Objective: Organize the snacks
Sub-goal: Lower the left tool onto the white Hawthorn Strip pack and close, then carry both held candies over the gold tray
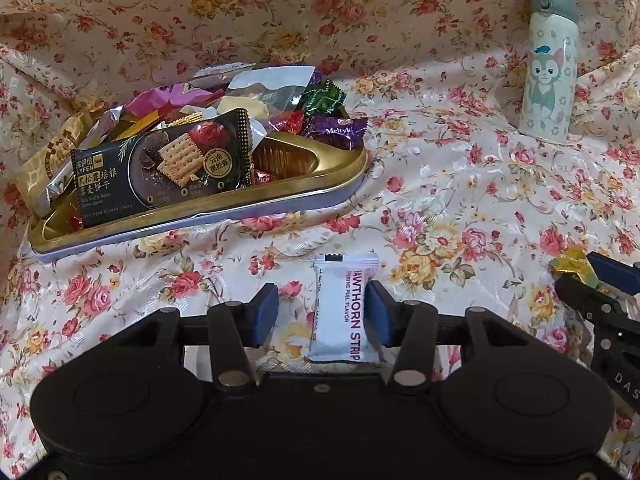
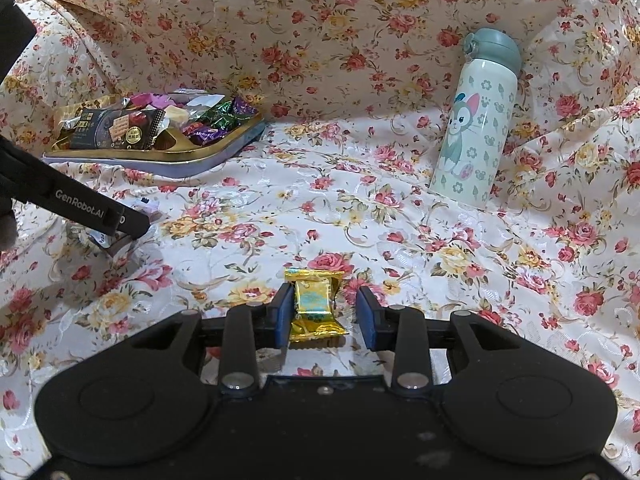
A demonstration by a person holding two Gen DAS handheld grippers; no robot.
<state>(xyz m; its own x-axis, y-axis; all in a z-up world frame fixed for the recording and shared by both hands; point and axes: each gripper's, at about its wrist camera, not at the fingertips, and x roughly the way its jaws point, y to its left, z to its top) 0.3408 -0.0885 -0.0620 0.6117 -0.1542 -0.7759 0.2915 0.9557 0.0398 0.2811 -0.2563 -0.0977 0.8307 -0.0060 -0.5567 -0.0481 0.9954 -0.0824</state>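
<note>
Between the blue pads of the left gripper (image 1: 322, 314) lies a white foil sachet printed "Hawthorn Strip" (image 1: 342, 312). It leans against the pad on the right side of that view, while a clear gap shows at the other pad, so these tongs stand apart and grip nothing. The right gripper (image 2: 322, 312) straddles a small gold-wrapped candy (image 2: 316, 304): one pad touches it, the other stands just clear, so I judge these tongs apart as well.

Both sweets rest on the flowered satin cloth (image 1: 460, 200), well short of the shallow gold tin tray (image 1: 280, 200) heaped with wrapped snacks, where a black cracker packet (image 1: 168, 164) lies on top. A pale cat-printed flask (image 1: 550, 76) stands far off to the right.

To do this step well, centre each wrapper between the pads before squeezing, close on the filled middle rather than the crimped ends, and lift straight up so the slippery cloth does not drag along.
</note>
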